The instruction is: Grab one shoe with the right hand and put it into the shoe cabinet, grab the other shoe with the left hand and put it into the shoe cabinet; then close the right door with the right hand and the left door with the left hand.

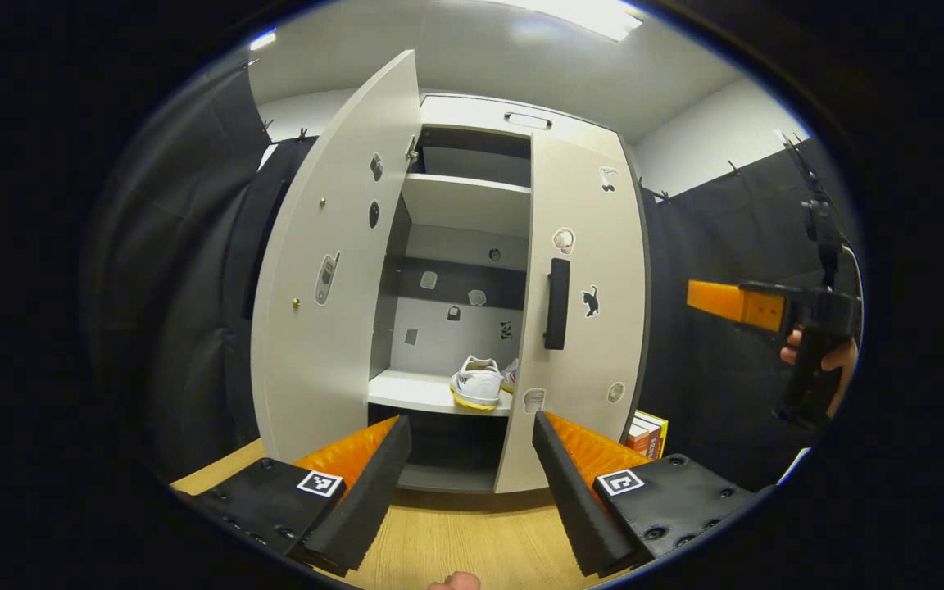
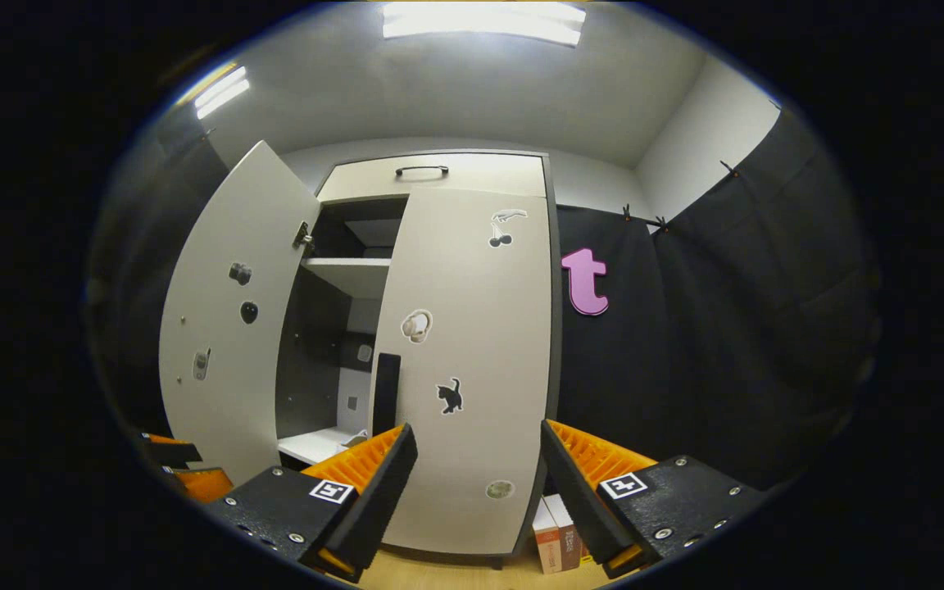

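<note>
Overhead, a pale ceiling with bright light panels capped a booth hung with black cloth, and a wood-grain floor (image 1: 472,541) ran along the bottom of the left claw view. At the centre of both views stood the shoe cabinet (image 1: 472,115), pale, with a handled top panel and dark inner walls.

Its left door (image 1: 316,270) swung wide open toward the left of the frame, stickers dotting its inner face. Its right door (image 1: 583,311) stood shut or nearly so, carrying a dark vertical handle (image 1: 555,303) and a cat sticker (image 1: 591,301); in the right claw view that door (image 2: 472,360) took up the middle of the frame.

Between the doors the gap exposed an upper shelf (image 1: 468,201) and a lower shelf (image 1: 415,389). On the lower shelf sat a white shoe (image 1: 476,383) with a yellowish sole, and a second shoe (image 1: 510,375) peeked out just behind it at the right door's edge, mostly hidden.

At lower centre, the left claw (image 1: 472,483) hung open and empty, the shoes above and beyond its gap, well apart. The right claw (image 2: 478,492) gaped open too, empty, facing the right door; from the left claw view it (image 1: 734,303) floated at the right edge, gripped by a hand (image 1: 824,356).

Boxes (image 1: 646,433) stood on the floor just right of the cabinet's foot. Free floor lay between the claws and the cabinet.
</note>
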The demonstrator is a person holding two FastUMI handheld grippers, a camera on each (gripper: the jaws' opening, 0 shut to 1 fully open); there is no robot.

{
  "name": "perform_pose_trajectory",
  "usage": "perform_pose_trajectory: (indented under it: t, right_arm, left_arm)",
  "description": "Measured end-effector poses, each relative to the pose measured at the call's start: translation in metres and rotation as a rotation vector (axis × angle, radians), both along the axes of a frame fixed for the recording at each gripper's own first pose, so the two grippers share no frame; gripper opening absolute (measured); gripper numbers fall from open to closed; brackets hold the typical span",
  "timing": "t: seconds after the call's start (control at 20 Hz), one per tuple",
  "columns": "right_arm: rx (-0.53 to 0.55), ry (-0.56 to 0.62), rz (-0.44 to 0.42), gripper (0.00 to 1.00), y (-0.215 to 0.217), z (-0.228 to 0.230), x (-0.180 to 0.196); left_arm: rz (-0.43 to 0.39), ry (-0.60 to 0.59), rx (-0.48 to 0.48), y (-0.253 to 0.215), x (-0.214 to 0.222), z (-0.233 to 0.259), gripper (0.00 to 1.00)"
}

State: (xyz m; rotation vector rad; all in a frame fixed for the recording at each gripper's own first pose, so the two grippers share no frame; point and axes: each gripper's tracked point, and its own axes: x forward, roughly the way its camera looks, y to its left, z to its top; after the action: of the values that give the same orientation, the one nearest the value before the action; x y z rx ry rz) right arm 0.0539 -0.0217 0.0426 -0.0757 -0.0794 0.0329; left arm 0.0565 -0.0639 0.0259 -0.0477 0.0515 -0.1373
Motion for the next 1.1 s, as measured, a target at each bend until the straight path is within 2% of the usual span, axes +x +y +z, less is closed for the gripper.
perform_pose_trajectory:
  t: [0.1,0.25,0.45,0.6,0.85,0.95,1.0,1.1]
  right_arm:
    - [-0.024,0.004,-0.007,0.93,0.004,-0.016,-0.018]
    - [-0.005,0.034,0.013,0.94,0.021,-0.043,-0.039]
    - [0.026,0.093,0.066,0.94,0.044,-0.068,-0.047]
    - [0.070,0.129,0.080,0.94,0.049,-0.080,-0.046]
    - [0.078,0.152,0.063,0.94,0.040,-0.089,-0.044]
    - [0.083,0.154,0.056,0.94,0.038,-0.088,-0.045]
    - [0.082,0.151,0.053,0.94,0.037,-0.088,-0.045]
    - [0.074,0.148,0.046,0.94,0.033,-0.085,-0.046]
  left_arm:
    - [-0.005,-0.008,0.004,-0.003,-0.001,0.004,0.96]
    - [0.001,-0.014,-0.009,-0.003,-0.003,0.009,0.96]
    - [0.053,-0.044,-0.053,0.020,-0.013,0.045,0.96]
    - [0.151,-0.091,-0.059,0.076,-0.016,0.095,0.97]
    - [0.436,-0.129,0.056,0.207,-0.006,0.146,0.97]
    - [0.478,-0.126,0.062,0.235,0.012,0.145,0.97]
    - [0.485,-0.110,0.050,0.244,0.023,0.138,0.94]
    - [0.481,-0.066,0.019,0.259,0.045,0.118,0.97]
